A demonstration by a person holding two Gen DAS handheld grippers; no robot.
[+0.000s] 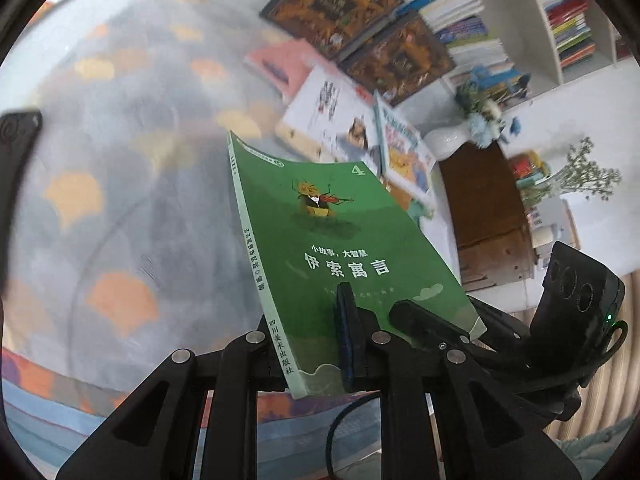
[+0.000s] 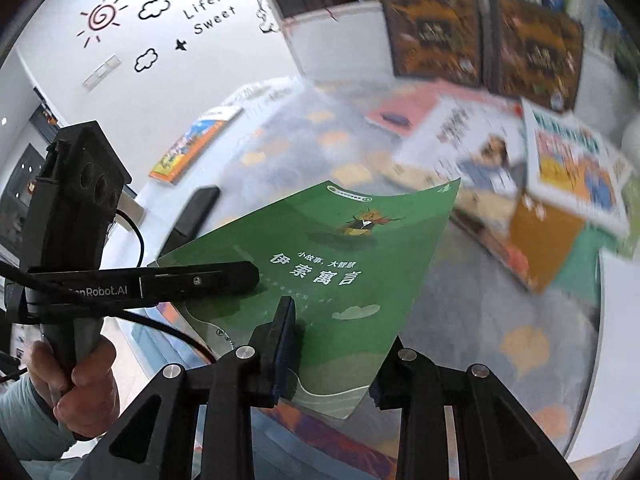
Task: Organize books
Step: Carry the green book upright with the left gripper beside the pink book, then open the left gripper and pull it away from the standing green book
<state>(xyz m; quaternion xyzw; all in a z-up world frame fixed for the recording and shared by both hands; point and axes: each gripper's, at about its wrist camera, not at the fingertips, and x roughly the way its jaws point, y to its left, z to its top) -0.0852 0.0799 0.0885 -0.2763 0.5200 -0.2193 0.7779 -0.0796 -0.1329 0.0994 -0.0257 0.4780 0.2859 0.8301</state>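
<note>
Both grippers clamp the green book (image 1: 340, 236) above the desk (image 1: 120, 160). The left gripper (image 1: 348, 344) pinches its bottom edge. The right gripper (image 2: 312, 356) is closed on the cover's lower part.

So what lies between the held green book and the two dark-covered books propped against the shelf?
In both wrist views, loose picture books lie scattered on the patterned table between the green book and the dark-covered books.

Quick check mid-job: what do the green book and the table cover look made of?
Green book: paperback, thin card cover with a slight sheen; it bends in the grip and the spine is narrow. Table cover: probably clear soft plastic over a printed cloth; glare and streaks lie above the orange leaf pattern, though blur leaves it uncertain.
</note>
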